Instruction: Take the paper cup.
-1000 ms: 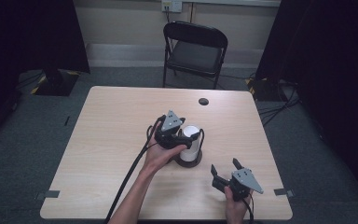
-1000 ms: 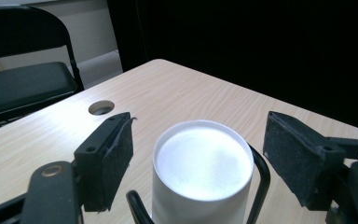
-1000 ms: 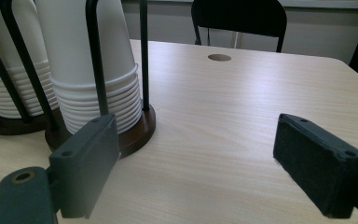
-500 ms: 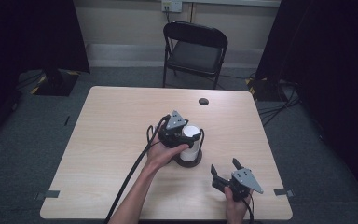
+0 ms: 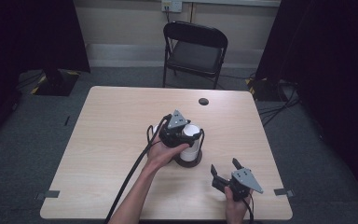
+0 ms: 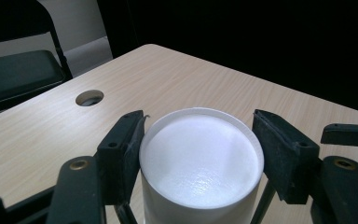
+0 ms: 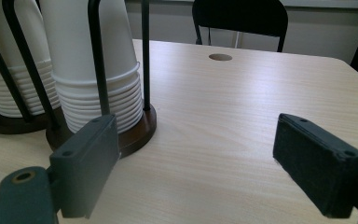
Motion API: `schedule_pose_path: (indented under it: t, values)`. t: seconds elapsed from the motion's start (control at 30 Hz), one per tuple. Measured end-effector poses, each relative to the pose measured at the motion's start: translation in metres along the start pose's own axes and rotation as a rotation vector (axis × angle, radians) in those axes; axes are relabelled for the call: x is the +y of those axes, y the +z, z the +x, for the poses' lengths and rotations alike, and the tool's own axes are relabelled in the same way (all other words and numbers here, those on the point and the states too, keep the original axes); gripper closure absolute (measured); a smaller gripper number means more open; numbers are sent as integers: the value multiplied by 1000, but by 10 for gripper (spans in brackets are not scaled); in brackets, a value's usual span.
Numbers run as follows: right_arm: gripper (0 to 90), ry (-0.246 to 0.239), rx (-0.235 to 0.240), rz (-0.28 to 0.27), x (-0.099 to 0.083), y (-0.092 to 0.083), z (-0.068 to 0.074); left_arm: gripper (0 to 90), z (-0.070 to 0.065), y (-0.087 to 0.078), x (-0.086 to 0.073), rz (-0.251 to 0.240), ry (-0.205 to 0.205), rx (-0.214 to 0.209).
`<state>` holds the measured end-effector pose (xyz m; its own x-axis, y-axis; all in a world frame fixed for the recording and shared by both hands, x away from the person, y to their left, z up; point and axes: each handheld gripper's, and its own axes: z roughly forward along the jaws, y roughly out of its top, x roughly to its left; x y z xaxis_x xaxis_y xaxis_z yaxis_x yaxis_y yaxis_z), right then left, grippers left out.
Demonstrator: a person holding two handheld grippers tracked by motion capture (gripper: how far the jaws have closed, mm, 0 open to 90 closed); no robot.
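A stack of upturned white paper cups (image 5: pixel 193 140) stands in a black wire holder on a dark round base (image 5: pixel 189 162) near the table's middle. My left gripper (image 5: pixel 192 132) reaches over it from the left. In the left gripper view its jaws have just been closing, and both pads (image 6: pixel 121 158) now press the top cup (image 6: pixel 200 161) at the sides. My right gripper (image 5: pixel 224 167) rests near the front right edge, open with nothing between its pads (image 7: pixel 324 163). The right gripper view shows two cup stacks (image 7: pixel 98 70) side by side in their holders.
The light wooden table (image 5: pixel 112 126) has a round cable hole (image 5: pixel 203 101) near its far edge. A black folding chair (image 5: pixel 196 51) stands behind the table. A black cable (image 5: pixel 130 177) trails from the left gripper to the front edge.
The left gripper's jaws have closed in on the top cup of the stack, and the hand has shifted slightly. The right gripper has stayed where it was.
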<state>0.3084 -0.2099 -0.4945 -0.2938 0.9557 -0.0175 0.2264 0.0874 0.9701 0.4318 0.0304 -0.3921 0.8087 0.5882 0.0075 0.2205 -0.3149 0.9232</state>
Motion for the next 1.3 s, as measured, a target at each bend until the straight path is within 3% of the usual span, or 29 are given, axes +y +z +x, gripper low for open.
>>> schedule_pose_path:
  t: [0.47, 0.9, 1.3]
  values:
    - [137, -2, 3, 7, 0, 0, 0, 361, -4, -9, 4, -49, 12, 10]
    - [137, -1, 4, 8, 0, 1, 0, 361, 0, -24, 11, -130, -27, 31]
    - [137, 0, 4, 9, 0, 0, 0, 361, 0, -30, 14, -161, -29, 36]
